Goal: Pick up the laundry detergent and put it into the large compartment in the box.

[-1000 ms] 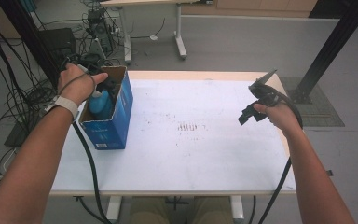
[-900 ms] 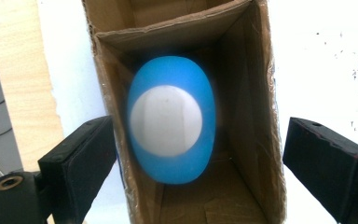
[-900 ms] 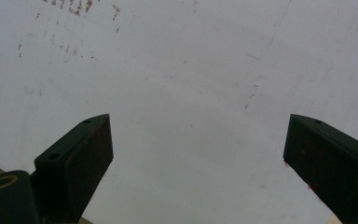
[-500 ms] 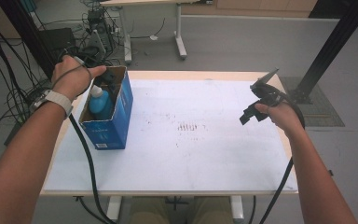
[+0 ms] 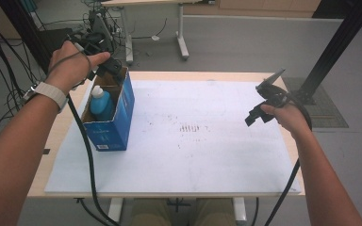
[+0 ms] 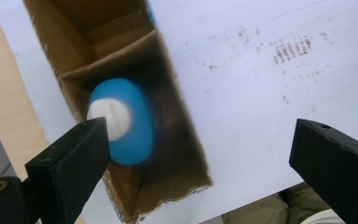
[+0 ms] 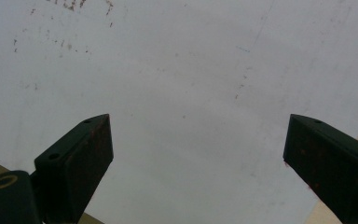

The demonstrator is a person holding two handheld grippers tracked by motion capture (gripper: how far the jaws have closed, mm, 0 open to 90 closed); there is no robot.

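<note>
A blue cardboard box [image 5: 118,123] stands open-topped on the left of the white sheet [image 5: 207,155]. Inside it a blue bottle [image 5: 102,104] with a white cap stands upright. My left gripper [image 5: 108,63] hangs above the box's far end, apart from the bottle. In the left gripper view, my left gripper [image 6: 200,140] is open wide, looking down on the bottle [image 6: 135,126] and the box's brown inner walls [image 6: 121,51]. My right gripper [image 5: 260,106] hovers over the sheet's right side. In its own view my right gripper [image 7: 196,140] is open with nothing between its fingers.
The sheet covers a wooden table [image 5: 66,136]. Dark smudges [image 5: 193,128] mark the sheet's middle. Cables [image 5: 87,155] trail from both grippers over the front edge. Beyond the table stand desk legs [image 5: 181,37], and a black post [image 5: 330,52] rises at the right.
My left hand has lifted up out of the box toward the far left, leaving the bottle standing inside. The right gripper has stayed nearly still.
</note>
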